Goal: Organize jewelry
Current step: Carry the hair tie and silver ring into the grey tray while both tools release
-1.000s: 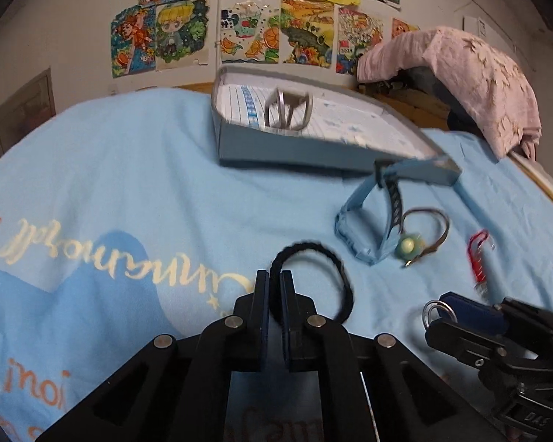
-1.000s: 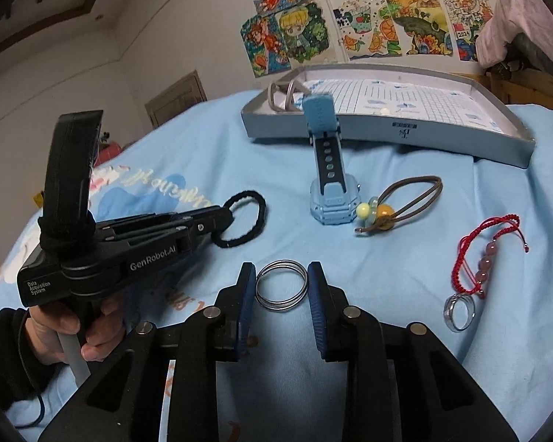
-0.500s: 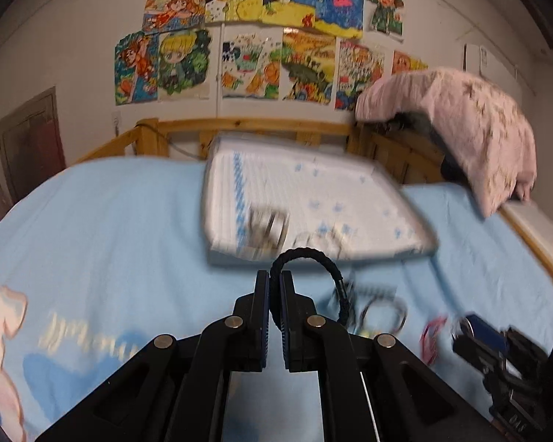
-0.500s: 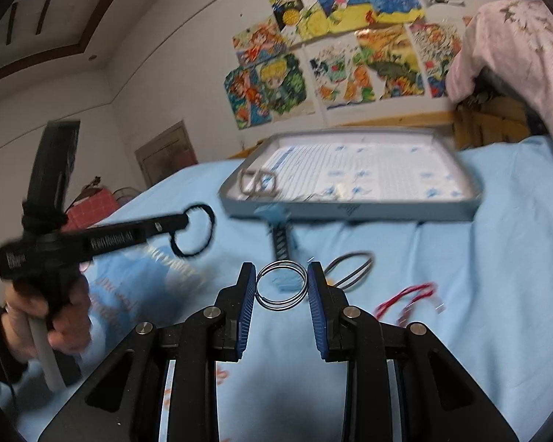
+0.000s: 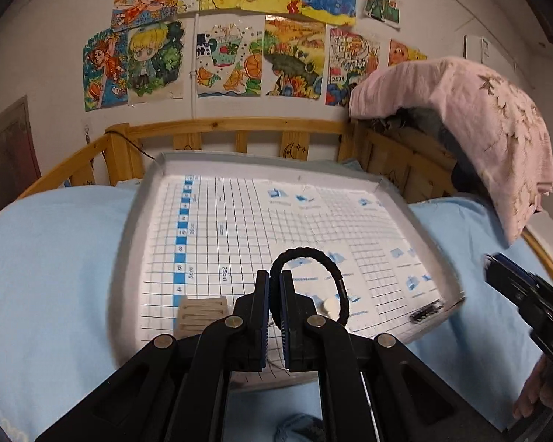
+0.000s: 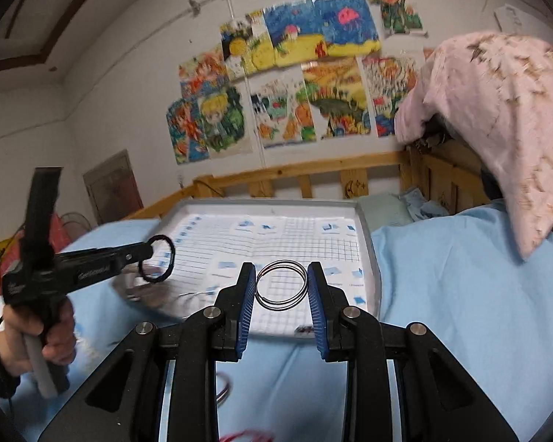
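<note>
Jaws clamped on a black braided hair tie (image 5: 335,276), the left gripper (image 5: 274,305) now hangs over the grid-lined tray (image 5: 129,243), up from the blue bedsheet (image 5: 48,258) a second ago; the right gripper (image 6: 282,287), lifted too, pinches silver rings (image 6: 282,284) above the tray.

Black braided band (image 5: 309,280) stands upright, lower center of the left view, over the gridded tray (image 5: 136,243). Silver double ring (image 6: 282,284) sits mid-frame in the right view, also over the tray.
</note>
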`<state>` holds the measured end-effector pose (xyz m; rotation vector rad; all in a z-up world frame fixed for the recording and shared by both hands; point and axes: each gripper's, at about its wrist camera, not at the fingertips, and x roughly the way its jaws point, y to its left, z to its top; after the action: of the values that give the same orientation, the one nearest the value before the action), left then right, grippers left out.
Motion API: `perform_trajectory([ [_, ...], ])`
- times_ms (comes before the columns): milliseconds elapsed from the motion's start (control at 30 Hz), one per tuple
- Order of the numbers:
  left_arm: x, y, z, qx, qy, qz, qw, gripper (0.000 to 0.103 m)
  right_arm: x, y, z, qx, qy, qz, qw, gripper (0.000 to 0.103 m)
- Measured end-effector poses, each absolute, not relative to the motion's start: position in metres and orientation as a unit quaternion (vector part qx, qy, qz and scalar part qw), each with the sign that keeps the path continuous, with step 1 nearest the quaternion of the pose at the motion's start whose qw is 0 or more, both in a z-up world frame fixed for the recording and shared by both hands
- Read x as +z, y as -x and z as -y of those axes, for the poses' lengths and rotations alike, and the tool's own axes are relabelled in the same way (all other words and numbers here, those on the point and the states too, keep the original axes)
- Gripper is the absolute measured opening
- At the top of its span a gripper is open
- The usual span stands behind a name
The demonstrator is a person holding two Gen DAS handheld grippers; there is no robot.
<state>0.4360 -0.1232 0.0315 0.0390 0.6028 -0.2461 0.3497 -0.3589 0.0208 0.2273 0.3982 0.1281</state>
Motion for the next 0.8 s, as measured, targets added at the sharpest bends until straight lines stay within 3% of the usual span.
perform_trajectory([
  [200, 0.012, -0.438, 0.121, -0.124, -0.024, -0.298, 0.946, 0.006, -0.011, -0.397, 0.339, 0.065, -0.079, -0.237, 0.966, 0.025],
  [567, -0.004, -0.441, 0.108, -0.142, 0.012, -0.311, 0.94, 0.007, -0.035, -0.408, 0.319, 0.07, -0.062, -0.254, 0.963, 0.026],
  [633, -0.003, -0.438, 0.106, -0.155, 0.026, -0.308, 0.938, 0.015, -0.037, -0.41, 0.32, 0.071, -0.06, -0.257, 0.962, 0.03],
  [700, -0.001, -0.435, 0.107, -0.159, 0.03, -0.304, 0.939, 0.026, -0.037, -0.409, 0.321, 0.063, -0.057, -0.255, 0.963, 0.046],
  [767, 0.001, -0.43, 0.108, -0.161, 0.031, -0.297, 0.941, 0.036, -0.035, -0.404, 0.324, 0.059, -0.062, -0.247, 0.965, 0.047],
  [800, 0.002, -0.428, 0.108, -0.163, 0.032, -0.294, 0.941, 0.047, -0.033, -0.4, 0.326, 0.057, -0.065, -0.243, 0.966, 0.047],
])
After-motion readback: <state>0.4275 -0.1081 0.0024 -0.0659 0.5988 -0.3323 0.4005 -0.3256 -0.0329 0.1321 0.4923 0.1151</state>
